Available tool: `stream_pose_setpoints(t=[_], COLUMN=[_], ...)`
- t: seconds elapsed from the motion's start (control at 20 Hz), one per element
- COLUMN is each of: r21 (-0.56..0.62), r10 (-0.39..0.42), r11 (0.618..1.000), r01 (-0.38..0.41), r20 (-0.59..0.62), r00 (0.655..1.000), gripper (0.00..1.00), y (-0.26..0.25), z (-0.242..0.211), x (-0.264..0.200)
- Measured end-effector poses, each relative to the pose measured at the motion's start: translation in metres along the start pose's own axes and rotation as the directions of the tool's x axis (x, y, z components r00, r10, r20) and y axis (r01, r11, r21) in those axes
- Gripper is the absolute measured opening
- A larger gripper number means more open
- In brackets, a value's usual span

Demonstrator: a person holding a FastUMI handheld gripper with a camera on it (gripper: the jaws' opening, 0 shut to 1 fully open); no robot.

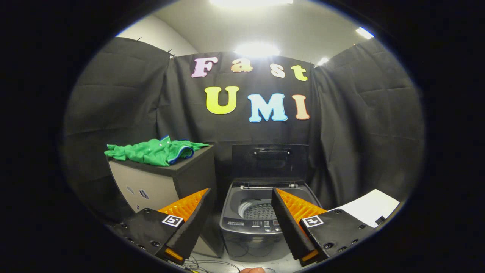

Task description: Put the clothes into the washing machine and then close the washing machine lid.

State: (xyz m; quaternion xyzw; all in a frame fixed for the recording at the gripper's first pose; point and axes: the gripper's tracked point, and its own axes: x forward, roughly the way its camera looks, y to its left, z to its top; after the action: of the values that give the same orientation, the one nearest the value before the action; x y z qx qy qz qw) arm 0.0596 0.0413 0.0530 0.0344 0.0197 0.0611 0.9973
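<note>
Ahead of the fingers, low against the booth wall, sits the washer [257, 223], a small grey top-loader. Lid [269, 161] is raised upright at the back, hinged along the rear edge, handle facing forward. Tub mouth fully exposed; perforated drum [258, 210] visible inside, with nothing seen in it from this angle. Control strip runs along the front rim, just beyond the fingertips.

Gripper [240, 193] hangs in air, fingers spread wide, nothing between them. Washer opening lies in the gap between the two fingers. Left finger's tip overlaps the box's near corner in view; right finger's tip overlaps the washer's right rim. Cannot tell if either touches, probably just in front.

Clothes [155, 151]: a green garment with blue-white trim, crumpled on top of a dark-topped box [163, 182] standing left of the washer. Garment spreads across most of the top, its left part draping to that edge, its right end reaching the corner nearest the washer. Box top is higher than the washer rim. Box and washer stand close side by side; the gap between them is dark, hard to judge.

Open air above the garment and above the tub up to the lid. Right of the washer, a white sheet [369, 208] lies flat, partly hidden by the right finger. Cables [212, 263] trail on the floor in front of the washer. A bit of a hand shows at the very bottom.
</note>
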Motion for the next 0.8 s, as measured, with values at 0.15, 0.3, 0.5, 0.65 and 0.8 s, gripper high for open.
stream_pose_setpoints(t=[0.15,0.3,0.5,0.65,0.8], r21=[0.005,-0.007,-0.032,-0.054,-0.030], r10=[0.068,0.133,0.203,0.255,0.289], r11=[0.998,0.991,0.979,0.966,0.957], r01=[-0.068,-0.133,-0.201,-0.253,-0.289], r20=[-0.002,0.026,0.037,0.036,-0.012], r00=[0.998,0.991,0.979,0.966,0.957], gripper=[0.98,0.97,0.97,0.97,0.97], y=[0.021,0.047,0.088,0.122,0.150], z=[0.028,0.065,0.109,0.136,0.152], x=[0.023,0.048,0.076,0.095,0.111])
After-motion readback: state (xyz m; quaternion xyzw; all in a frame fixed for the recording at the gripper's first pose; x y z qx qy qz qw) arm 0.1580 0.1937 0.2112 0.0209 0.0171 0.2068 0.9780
